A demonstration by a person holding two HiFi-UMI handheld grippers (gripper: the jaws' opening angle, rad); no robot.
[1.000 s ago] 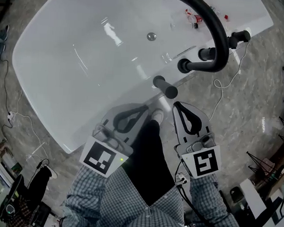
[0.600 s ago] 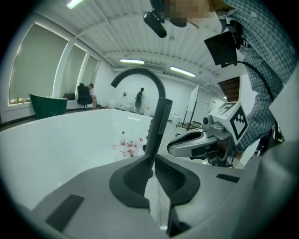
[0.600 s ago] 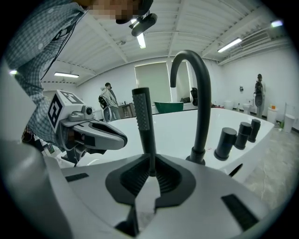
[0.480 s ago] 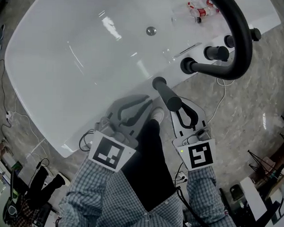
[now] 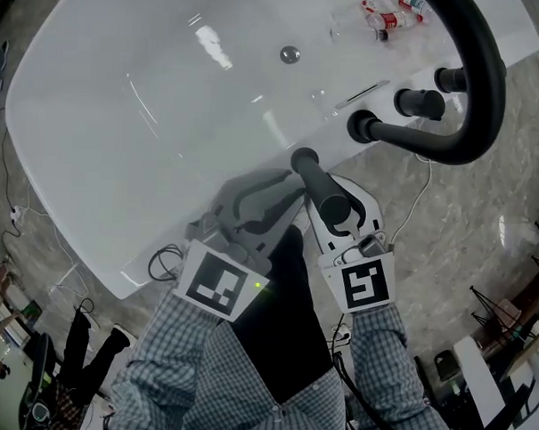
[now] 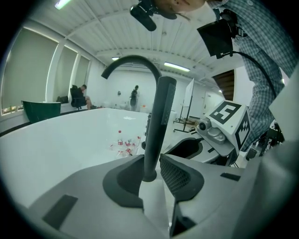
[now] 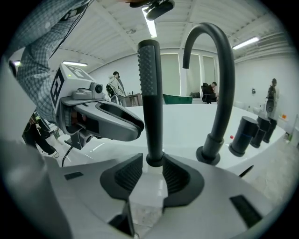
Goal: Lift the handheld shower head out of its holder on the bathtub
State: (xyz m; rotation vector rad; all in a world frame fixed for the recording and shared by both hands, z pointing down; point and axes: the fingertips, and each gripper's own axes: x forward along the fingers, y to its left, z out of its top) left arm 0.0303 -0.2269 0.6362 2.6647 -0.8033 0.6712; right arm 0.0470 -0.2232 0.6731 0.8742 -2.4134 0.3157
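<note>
The handheld shower head stands upright in its holder on the rim of the bathtub, a slim dark wand. The arched black spout rises just beside the shower head, and small bottles lie in the basin well away from it.

Both claws have come in on the shower head from the person's side. The right claw has just been opening. Its jaws are spread on either side of the foot of the shower head where it meets the holder, and the ribbed pads flank the stem without pressing on it. The left claw has also just been opening. Its jaws stand apart, with the lower stem of the shower head in the gap. The mesh pad sits close beside the stem, and no grip shows.

The step in hand looks like the final approach before the grasp, and lifting has not begun. The next move probably calls for closing one claw squarely on the stem. The right claw is better centred and would do best a little above the collar, so that the pads bite the wand and not the holder. The pull should then go straight up along the axis of the shower head. A tilted pull could jam it in the socket or knock it against the spout.
</note>
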